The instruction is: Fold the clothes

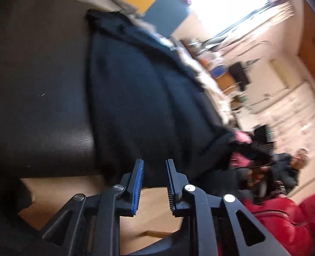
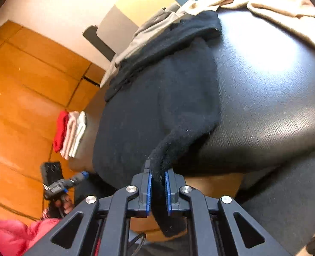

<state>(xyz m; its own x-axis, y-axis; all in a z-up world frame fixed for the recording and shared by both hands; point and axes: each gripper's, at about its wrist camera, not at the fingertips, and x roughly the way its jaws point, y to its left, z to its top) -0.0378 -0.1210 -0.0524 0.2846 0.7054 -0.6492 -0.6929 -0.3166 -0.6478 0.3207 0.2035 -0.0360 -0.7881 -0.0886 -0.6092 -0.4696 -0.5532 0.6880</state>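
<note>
A black fleece garment (image 2: 157, 98) lies spread on a dark leather surface (image 2: 264, 74); it also shows in the left wrist view (image 1: 140, 89). My right gripper (image 2: 158, 172) is shut on a corner of the garment at its near edge, with the cloth hanging down between the blue pads. My left gripper (image 1: 154, 164) is open and empty, just off the garment's near edge over the wood floor. In the left wrist view the right gripper (image 1: 249, 157) and a pink-sleeved hand hold the garment's other corner.
A stack of folded red, pink and white cloths (image 2: 71, 133) sits at the left end of the surface. Beige and grey clothes (image 2: 274, 2) lie piled at the far side. The wood floor (image 2: 18, 85) is to the left. A red jacket (image 1: 285, 219) is near.
</note>
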